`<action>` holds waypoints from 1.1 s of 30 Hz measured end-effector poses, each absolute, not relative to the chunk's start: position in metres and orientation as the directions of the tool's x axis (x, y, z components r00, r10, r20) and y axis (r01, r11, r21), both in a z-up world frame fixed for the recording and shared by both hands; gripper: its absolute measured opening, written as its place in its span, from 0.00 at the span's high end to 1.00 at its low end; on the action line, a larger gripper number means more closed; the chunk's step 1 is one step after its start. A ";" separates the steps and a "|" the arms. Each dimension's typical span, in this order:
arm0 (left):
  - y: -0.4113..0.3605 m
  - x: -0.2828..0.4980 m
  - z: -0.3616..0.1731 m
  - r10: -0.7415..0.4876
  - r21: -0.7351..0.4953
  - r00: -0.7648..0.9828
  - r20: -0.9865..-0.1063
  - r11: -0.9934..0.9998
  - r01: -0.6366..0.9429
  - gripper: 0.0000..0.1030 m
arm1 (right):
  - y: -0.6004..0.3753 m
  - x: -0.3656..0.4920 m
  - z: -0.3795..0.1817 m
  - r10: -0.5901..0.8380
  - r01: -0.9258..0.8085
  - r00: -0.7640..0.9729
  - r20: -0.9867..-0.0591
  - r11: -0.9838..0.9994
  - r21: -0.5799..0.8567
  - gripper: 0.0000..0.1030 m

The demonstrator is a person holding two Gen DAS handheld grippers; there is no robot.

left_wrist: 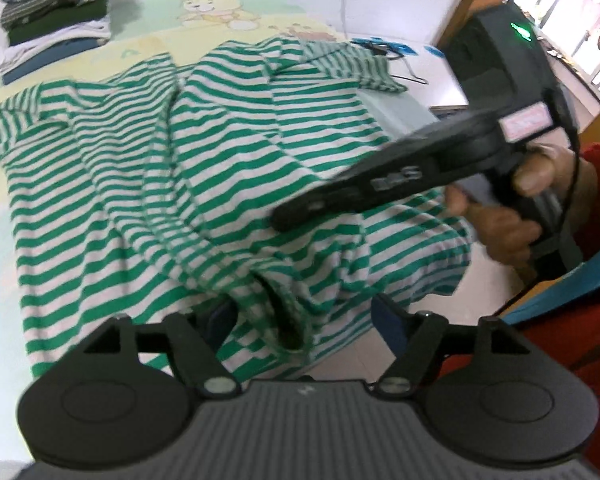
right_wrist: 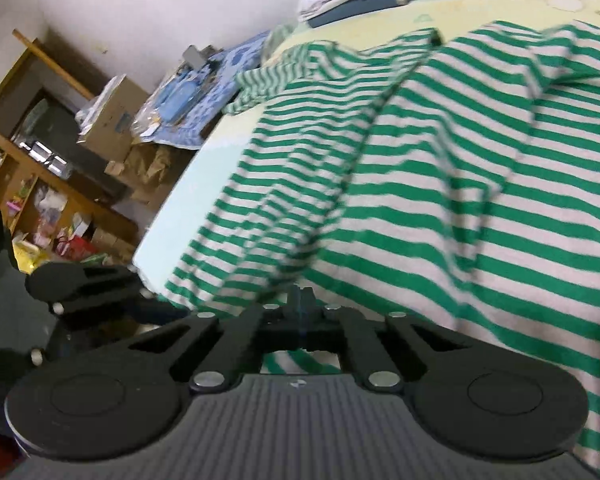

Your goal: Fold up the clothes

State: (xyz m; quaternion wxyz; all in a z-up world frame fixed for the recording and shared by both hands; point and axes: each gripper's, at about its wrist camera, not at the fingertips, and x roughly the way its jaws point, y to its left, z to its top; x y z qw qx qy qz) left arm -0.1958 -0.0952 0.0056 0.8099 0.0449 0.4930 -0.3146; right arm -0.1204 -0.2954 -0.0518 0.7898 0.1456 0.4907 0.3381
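Green-and-white striped garment (left_wrist: 228,152) lies spread on the bed (left_wrist: 148,28), ahead of both sets of jaws. Left gripper (left_wrist: 300,320): jaws wide, a bunched fold of the garment's near edge between them, pads clear of it. Right gripper (right_wrist: 302,300): jaws closed; whether they pinch the hem just ahead cannot be told. Folded stack (left_wrist: 56,20) sits well beyond.

Both wrist views angled down, close, sharing the striped garment (left_wrist: 228,152), slightly blurred
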 end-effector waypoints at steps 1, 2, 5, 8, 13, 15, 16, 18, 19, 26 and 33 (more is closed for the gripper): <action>-0.093 -0.194 0.004 -0.460 -0.238 0.317 -0.829 0.805 0.544 0.27 | -0.299 -0.120 -0.054 0.678 -0.376 0.287 -0.677 0.730 0.571 0.97; -0.092 -0.191 0.003 -0.464 -0.251 0.314 -0.828 0.808 0.533 0.27 | -0.299 -0.119 -0.056 0.692 -0.363 0.280 -0.666 0.718 0.594 0.94; -0.098 -0.187 0.005 -0.488 -0.278 0.301 -0.819 0.797 0.537 0.27 | -0.293 -0.116 -0.058 0.732 -0.342 0.258 -0.630 0.680 0.649 0.56; -0.111 -0.190 0.009 -0.489 -0.247 0.310 -0.815 0.778 0.578 0.24 | -0.276 -0.108 -0.060 0.755 -0.350 0.241 -0.610 0.654 0.671 0.56; -0.114 -0.192 0.006 -0.488 -0.257 0.297 -0.821 0.780 0.571 0.23 | -0.261 -0.101 -0.065 0.750 -0.341 0.200 -0.631 0.657 0.673 0.63; -0.118 -0.192 0.002 -0.489 -0.260 0.296 -0.820 0.780 0.570 0.23 | -0.257 -0.102 -0.064 0.741 -0.365 0.191 -0.644 0.662 0.654 0.63; -0.120 -0.191 0.000 -0.490 -0.261 0.295 -0.820 0.780 0.569 0.23 | -0.256 -0.103 -0.064 0.735 -0.378 0.182 -0.653 0.666 0.643 0.65; -0.123 -0.191 -0.004 -0.491 -0.265 0.286 -0.823 0.776 0.572 0.23 | -0.257 -0.106 -0.064 0.701 -0.411 0.192 -0.686 0.693 0.593 0.85; -0.124 -0.191 -0.005 -0.491 -0.267 0.282 -0.824 0.776 0.571 0.23 | -0.258 -0.108 -0.064 0.677 -0.429 0.208 -0.706 0.712 0.556 0.97; -0.097 -0.196 -0.008 -0.462 -0.270 0.298 -0.835 0.816 0.511 0.20 | -0.293 -0.121 -0.062 0.660 -0.407 0.276 -0.699 0.739 0.538 0.97; -0.075 -0.186 -0.022 -0.452 -0.293 0.314 -0.835 0.848 0.441 0.16 | -0.307 -0.122 -0.075 0.633 -0.355 0.315 -0.708 0.770 0.530 0.98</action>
